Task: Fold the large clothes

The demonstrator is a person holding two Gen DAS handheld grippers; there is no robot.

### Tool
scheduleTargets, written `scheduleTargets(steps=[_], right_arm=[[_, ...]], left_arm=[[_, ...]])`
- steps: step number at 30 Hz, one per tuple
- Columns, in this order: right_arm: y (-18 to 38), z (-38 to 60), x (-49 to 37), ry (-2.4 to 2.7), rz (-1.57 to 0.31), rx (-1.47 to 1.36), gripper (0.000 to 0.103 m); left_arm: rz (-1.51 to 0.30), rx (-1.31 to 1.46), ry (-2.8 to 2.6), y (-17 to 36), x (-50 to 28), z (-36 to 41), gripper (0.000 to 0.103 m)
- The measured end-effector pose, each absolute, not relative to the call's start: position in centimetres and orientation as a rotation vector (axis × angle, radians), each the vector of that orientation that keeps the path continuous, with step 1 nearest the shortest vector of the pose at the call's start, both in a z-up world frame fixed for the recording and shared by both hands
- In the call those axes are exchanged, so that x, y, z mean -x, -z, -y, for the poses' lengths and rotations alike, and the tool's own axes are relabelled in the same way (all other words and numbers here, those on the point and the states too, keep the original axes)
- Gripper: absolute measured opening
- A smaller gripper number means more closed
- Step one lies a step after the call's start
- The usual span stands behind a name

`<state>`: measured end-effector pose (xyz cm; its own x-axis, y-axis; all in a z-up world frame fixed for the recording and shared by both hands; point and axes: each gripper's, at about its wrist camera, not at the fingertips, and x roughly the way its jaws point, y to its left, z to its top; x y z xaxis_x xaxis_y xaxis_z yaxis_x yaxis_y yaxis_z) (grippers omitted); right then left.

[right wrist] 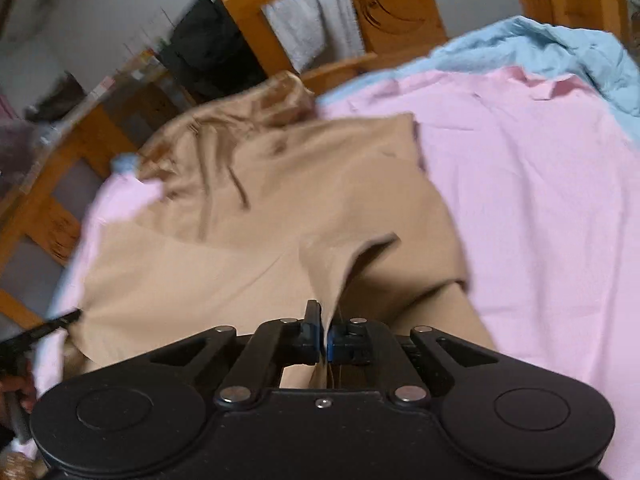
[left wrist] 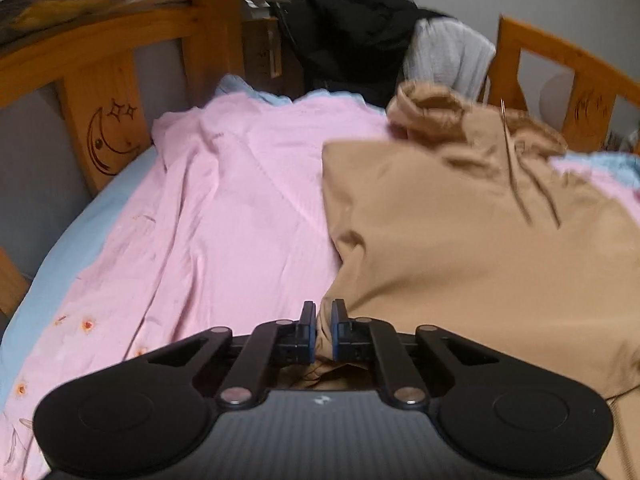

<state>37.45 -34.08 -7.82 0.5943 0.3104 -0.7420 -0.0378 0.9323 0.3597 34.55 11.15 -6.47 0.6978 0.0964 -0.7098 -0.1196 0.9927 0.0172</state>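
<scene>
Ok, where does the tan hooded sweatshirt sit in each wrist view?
Left wrist: tan hooded sweatshirt fills the right half, hood at upper right.
Right wrist: it spreads across centre-left, hood at upper centre.
Shared landmark: the pink bedsheet beneath it.

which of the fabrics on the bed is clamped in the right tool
The tan hoodie: a fold of it rises into the shut right tool. The pink sheet lies flat underneath.
</scene>
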Motion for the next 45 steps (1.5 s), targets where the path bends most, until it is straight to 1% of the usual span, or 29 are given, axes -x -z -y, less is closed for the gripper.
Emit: scheduleTargets(steps=[1,2,4,6,7,8,9,10,12,13,15,18,20,22,25,26,27,28,29,30,32,35,37,41,44,45], right_arm=[[8.9,33.9,-37.5,-0.181,-0.942,-0.287,0.002],[9.5,34.0,-37.4,-0.164,-0.946,-0.282,0.01],[9.8,34.9,-36.7,-0.141,-0.926,-0.32,0.02],[8.6,34.8,-35.2,-0.128,-0.871,-0.293,0.027],[7.9,34.4,-34.3,-0.132,-0.839,-0.257,0.03],[7.2,33.6,-33.2,-0.147,-0.805,-0.208,0.037],[6.6,32.7,-32.3,-0.169,-0.772,-0.156,0.04],[6.2,31.4,-31.3,-0.211,-0.738,-0.094,0.041],[6.1,28.9,-30.6,-0.296,-0.709,0.008,0.044],[6.4,27.1,-30.5,-0.343,-0.701,0.077,0.044],[7.4,24.6,-30.9,-0.397,-0.701,0.144,0.043],[9.4,22.5,-32.0,-0.44,-0.757,0.175,0.041],[10.8,22.0,-31.9,-0.432,-0.769,0.243,0.041],[11.3,22.5,-31.6,-0.446,-0.748,0.244,0.042],[9.3,23.8,-32.1,-0.471,-0.743,0.164,0.042],[8.3,24.1,-32.8,-0.474,-0.726,0.141,0.043],[7.2,24.4,-33.6,-0.47,-0.71,0.133,0.048],[6.2,24.4,-34.8,-0.464,-0.697,0.129,0.053],[5.1,24.6,-36.6,-0.451,-0.682,0.127,0.061],[4.2,24.6,-38.5,-0.433,-0.666,0.121,0.065],[2.8,24.3,-43.7,-0.388,-0.651,0.101,0.068],[1.7,24.2,-52.8,-0.267,-0.68,-0.04,0.068],[1.5,24.2,-58.3,-0.16,-0.688,-0.121,0.068],[2.6,23.7,-65.6,0.0,-0.739,-0.186,0.067],[4.0,23.3,-68.4,0.059,-0.765,-0.167,0.064],[4.5,23.1,-68.9,0.068,-0.773,-0.151,0.057]], left_arm=[[-0.789,0.031,-0.115,6.5,-34.5,-11.1,0.007],[-0.781,0.042,-0.108,6.3,-34.3,-11.3,0.009],[-0.757,0.074,-0.098,5.5,-33.8,-11.8,0.019],[-0.735,0.079,-0.09,4.5,-33.3,-11.9,0.053],[-0.706,0.074,-0.08,4.0,-33.0,-11.8,0.056],[-0.675,0.058,-0.066,3.5,-32.8,-11.5,0.059],[-0.658,0.04,-0.042,3.2,-32.8,-10.9,0.062],[-0.649,0.025,-0.013,3.0,-32.8,-10.3,0.064],[-0.644,-0.011,0.037,2.9,-33.3,-8.7,0.066],[-0.653,-0.041,0.051,3.2,-33.8,-7.8,0.066],[-0.707,-0.102,0.054,4.3,-34.9,-6.3,0.066],[-0.81,-0.191,0.043,6.9,-36.4,-5.0,0.063],[-0.791,-0.233,0.058,7.8,-35.9,-4.7,0.063],[-0.783,-0.26,0.07,7.9,-35.7,-4.5,0.063],[-0.803,-0.179,0.094,6.5,-35.8,-5.2,0.069],[-0.794,-0.137,0.104,5.9,-35.8,-5.8,0.074],[-0.774,-0.097,0.114,5.3,-35.7,-6.1,0.082],[-0.754,-0.069,0.121,4.8,-35.6,-6.4,0.085],[-0.731,-0.051,0.13,4.2,-35.6,-6.4,0.09],[-0.714,-0.046,0.137,3.9,-35.6,-6.3,0.092],[-0.699,-0.049,0.152,3.4,-36.1,-5.6,0.093],[-0.695,-0.034,0.16,3.2,-36.8,-4.8,0.098],[-0.693,-0.011,0.16,3.2,-36.9,-4.7,0.099],[-0.698,0.056,0.163,3.2,-36.7,-5.6,0.1],[-0.697,0.069,0.154,3.1,-36.4,-6.5,0.1],[-0.692,0.069,0.15,3.0,-36.3,-6.7,0.1]])
